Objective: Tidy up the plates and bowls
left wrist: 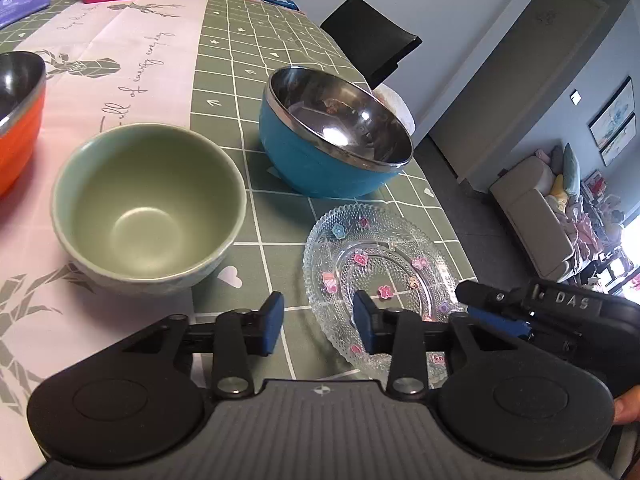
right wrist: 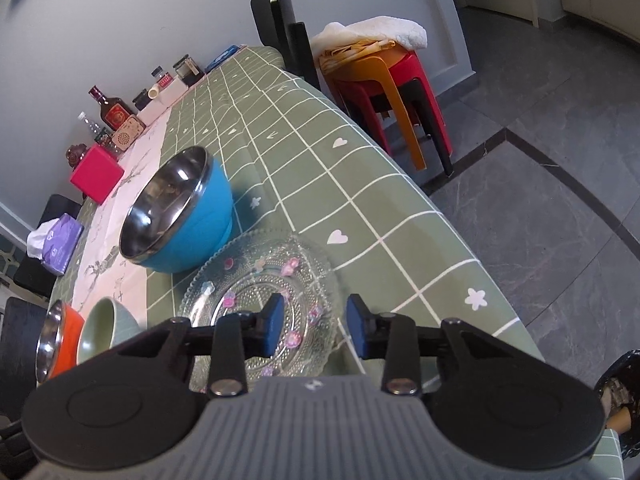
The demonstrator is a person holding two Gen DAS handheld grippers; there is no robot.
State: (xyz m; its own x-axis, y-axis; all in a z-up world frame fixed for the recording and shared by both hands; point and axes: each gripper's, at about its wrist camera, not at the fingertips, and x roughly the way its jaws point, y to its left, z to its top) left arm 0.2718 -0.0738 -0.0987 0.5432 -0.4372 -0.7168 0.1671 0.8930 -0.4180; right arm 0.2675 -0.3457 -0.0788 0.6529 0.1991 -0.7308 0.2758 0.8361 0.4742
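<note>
A clear glass plate (left wrist: 380,264) with small flower marks lies near the table's right edge; it also shows in the right wrist view (right wrist: 256,280). Behind it stands a blue steel-lined bowl (left wrist: 332,136) (right wrist: 180,212). A green ceramic bowl (left wrist: 148,204) (right wrist: 106,328) stands to the left, and an orange steel-lined bowl (left wrist: 16,120) (right wrist: 60,340) further left. My left gripper (left wrist: 318,320) is open and empty, over the plate's near left rim. My right gripper (right wrist: 314,326) is open and empty, over the plate's near right rim; its tip shows in the left wrist view (left wrist: 492,308).
The table (right wrist: 360,208) has a green checked cloth with a pink runner. A pink box (right wrist: 96,178), tissue pack (right wrist: 56,244), bottles and jars (right wrist: 112,110) stand at the far end. A black chair (left wrist: 372,40) and stacked stools (right wrist: 392,92) stand beside the table's right edge.
</note>
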